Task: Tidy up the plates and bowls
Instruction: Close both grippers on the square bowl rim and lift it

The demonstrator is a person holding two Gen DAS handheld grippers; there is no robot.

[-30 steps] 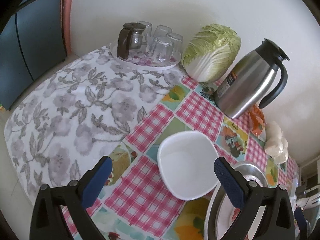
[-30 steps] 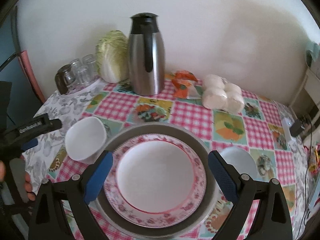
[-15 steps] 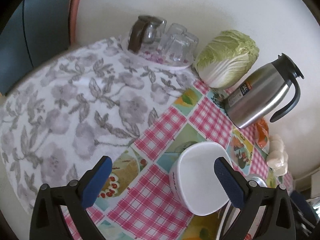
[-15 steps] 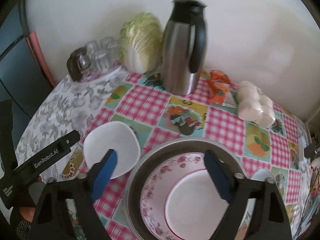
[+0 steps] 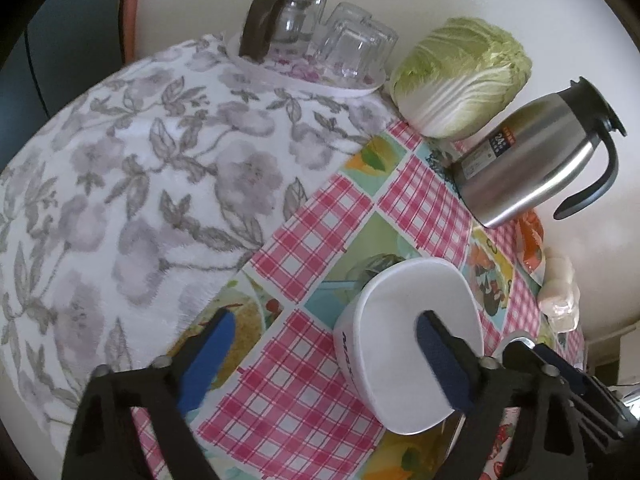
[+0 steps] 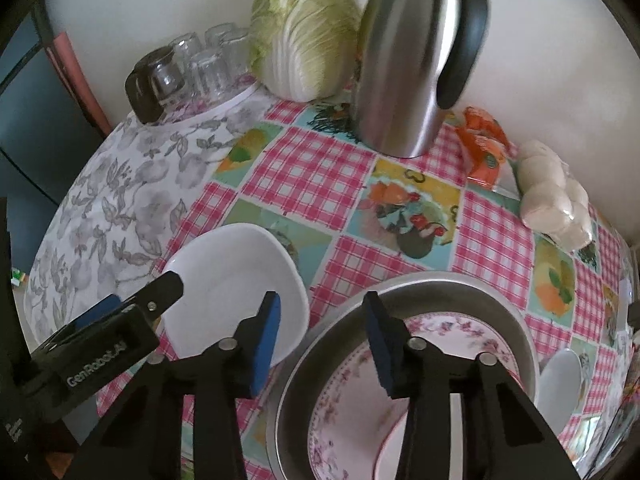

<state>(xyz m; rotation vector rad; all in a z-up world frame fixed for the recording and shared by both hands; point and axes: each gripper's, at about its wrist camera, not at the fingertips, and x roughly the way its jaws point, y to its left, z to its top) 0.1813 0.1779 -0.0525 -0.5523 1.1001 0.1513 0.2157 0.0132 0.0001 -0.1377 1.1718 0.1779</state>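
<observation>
A white squarish bowl (image 5: 404, 344) sits on the checked tablecloth; it also shows in the right wrist view (image 6: 228, 280). My left gripper (image 5: 320, 354) is open, with its right finger inside the bowl and its left finger outside over the cloth. My right gripper (image 6: 324, 340) is open and straddles the near-left rim of a metal basin (image 6: 460, 284) that holds a pink floral plate (image 6: 352, 404). A second small white bowl (image 6: 560, 384) sits to the right of the basin.
At the back stand a steel thermos jug (image 6: 404, 64), a napa cabbage (image 6: 304, 28) and a tray of upturned glasses (image 5: 328, 48). An orange packet (image 6: 482, 144) and a bag of white buns (image 6: 556, 196) lie at the right. A grey floral cloth (image 5: 132, 184) covers the table's left part.
My left gripper has come down and forward onto the white bowl, its right finger now inside. My right gripper has shifted left and lower over the basin's rim.
</observation>
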